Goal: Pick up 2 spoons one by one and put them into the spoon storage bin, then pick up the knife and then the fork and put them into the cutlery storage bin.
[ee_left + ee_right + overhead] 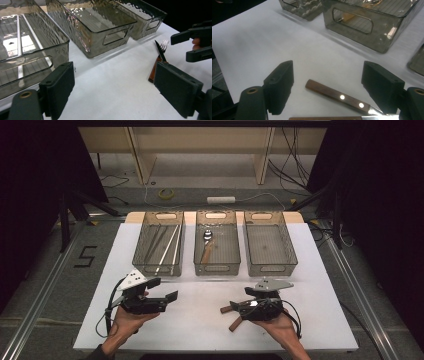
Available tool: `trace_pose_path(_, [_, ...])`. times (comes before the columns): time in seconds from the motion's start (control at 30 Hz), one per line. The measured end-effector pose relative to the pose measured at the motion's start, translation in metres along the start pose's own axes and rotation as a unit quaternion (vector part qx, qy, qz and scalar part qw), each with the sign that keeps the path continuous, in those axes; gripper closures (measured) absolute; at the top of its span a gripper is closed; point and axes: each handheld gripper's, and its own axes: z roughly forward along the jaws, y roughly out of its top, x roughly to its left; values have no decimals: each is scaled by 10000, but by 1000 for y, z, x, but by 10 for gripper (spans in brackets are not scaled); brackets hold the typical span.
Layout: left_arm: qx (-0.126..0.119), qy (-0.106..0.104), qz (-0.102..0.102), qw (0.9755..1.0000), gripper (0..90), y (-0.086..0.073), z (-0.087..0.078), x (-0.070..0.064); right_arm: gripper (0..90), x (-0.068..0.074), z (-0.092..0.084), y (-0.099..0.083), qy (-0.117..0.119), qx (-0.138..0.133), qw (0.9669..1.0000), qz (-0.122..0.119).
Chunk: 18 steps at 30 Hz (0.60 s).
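Left claw (166, 289), jaws apart with nothing between them, held above the white worktop (200, 325) near the left bin (159, 241), which holds chopsticks (167, 249). Right claw (329, 82), jaws spread wide, poised over a wooden-handled knife (337, 96) lying flat on the worktop; a second wooden handle (324, 118) lies just beside it, a fork (163, 45) alongside the knife

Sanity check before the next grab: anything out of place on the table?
Two wooden-handled pieces of cutlery lie loose on the white table top under the open right gripper, outside the three smoky clear plastic bins. Otherwise nothing spilled or damaged.
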Motion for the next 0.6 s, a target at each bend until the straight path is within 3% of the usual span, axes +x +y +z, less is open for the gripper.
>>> trace_pose_path(0.17, [-29, 28, 38, 10000, 165, -1, -2, 0, 309, 2, 7, 3, 59, 55, 9999, -71])
trace_pose_path(0.6, [41, 125, 236, 9996, 166, -2, -1, -6, 732, 5, 30, 7, 106, 379, 9990, -190])
